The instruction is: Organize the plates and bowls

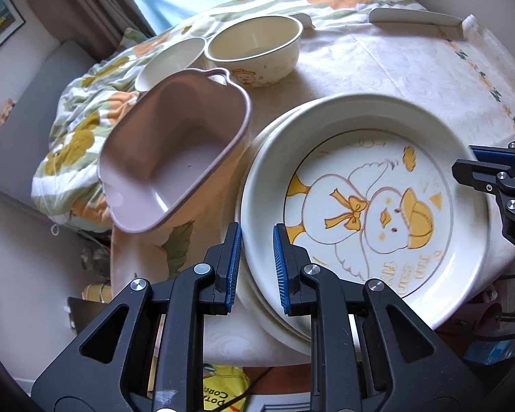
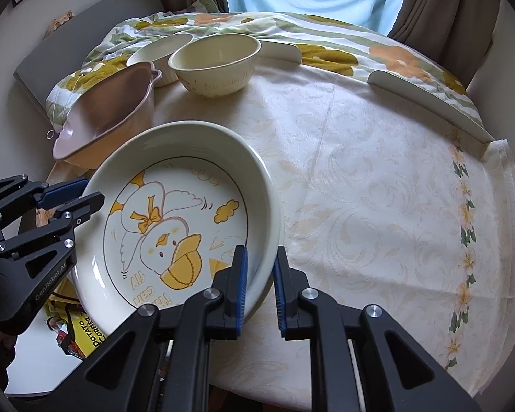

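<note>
Here both grippers clamp the duck plate [image 2: 175,213], the left gripper [image 1: 256,257] at its nine o'clock rim and the right gripper [image 2: 261,281] at four o'clock, mid-carry above another plate [image 1: 274,316]; next, I judge, comes a level lowering onto that stack.

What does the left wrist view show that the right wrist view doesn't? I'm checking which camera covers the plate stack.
Only the left wrist view shows another plate beneath the duck plate. Only the right wrist view shows the right gripper shut on the duck plate's rim and the flower-bordered cloth edge. Both show the duck plate, pink dish, cream bowl and left gripper.
</note>
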Demonstrator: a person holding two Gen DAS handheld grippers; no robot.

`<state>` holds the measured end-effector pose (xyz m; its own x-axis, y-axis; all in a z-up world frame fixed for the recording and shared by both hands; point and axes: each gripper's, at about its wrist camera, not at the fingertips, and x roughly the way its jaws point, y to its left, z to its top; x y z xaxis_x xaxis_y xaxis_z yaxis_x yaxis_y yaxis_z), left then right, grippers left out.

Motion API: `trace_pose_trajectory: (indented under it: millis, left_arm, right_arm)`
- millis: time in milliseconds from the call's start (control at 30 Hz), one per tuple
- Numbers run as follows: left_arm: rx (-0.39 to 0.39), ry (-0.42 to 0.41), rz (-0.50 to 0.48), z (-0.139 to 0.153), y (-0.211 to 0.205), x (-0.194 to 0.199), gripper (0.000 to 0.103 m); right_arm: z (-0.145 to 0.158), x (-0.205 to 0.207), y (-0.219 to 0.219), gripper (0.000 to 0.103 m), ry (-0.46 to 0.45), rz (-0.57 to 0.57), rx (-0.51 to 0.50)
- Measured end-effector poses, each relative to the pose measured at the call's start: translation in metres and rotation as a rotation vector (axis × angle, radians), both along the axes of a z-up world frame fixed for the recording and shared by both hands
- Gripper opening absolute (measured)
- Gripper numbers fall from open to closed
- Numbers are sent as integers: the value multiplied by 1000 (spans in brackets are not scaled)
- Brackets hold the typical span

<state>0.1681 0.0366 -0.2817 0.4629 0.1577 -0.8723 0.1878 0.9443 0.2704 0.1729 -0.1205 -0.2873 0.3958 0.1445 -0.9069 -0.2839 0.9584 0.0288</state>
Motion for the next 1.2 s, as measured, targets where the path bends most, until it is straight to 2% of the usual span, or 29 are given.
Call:
trace_pose_trajectory:
  millis: [333,433,467,500,533,567,600,633,667,700,800,900,967,1000,1067,1200]
  left_arm:
    - [-18,7,11,1,3,0,17]
    - [-60,19,36,6,7,3,18]
    - [-80,10,49,10,9,3,22]
    - [-102,-9,66,18,12,1,34]
    - [-117,-38,83,29,14,-1,45]
    - [-124,-69,93,38,17,-3,74]
    - [-129,-121,105,51,20,-6,93]
    - [-132,-173,112,63,21,-10,97]
    - [-137,-224,113,76,22,-15,99]
    - [-142,-272,113,92,23,-19,100]
    - [-149,-344,135,120,27,-25,100]
    - [-176,-392,192,146,38,-29,100]
    - [-194,-408,240,159,48,-32,100]
    - [-203,-414,270,162,54,-33,100]
    - [-217,-412,329,165,69,-34,100]
    - [-289,-347,448,148,107,-38,100]
  right_arm:
    - [2,-2,1,13,0,-3,14]
    - [5,0,-4,13,2,-22,43]
    - [10,1,-8,13,-4,-37,60]
    - [14,2,-11,13,-11,-48,76]
    - [19,2,-15,20,-21,-55,97]
    - [28,1,-20,29,-46,-64,130]
    - [35,0,-24,62,-64,-68,148]
    - [41,0,-27,95,-82,-67,162]
    - [52,-2,-31,99,-115,-63,185]
    - [61,-3,-33,99,-134,-56,202]
    - [83,-2,-35,99,-175,-26,242]
    - [107,2,-30,99,-232,35,282]
    - [118,9,-23,99,-217,89,277]
    - [122,16,-19,99,-192,118,252]
    - [130,23,-11,99,-198,150,226]
    - [132,42,9,99,-171,236,261]
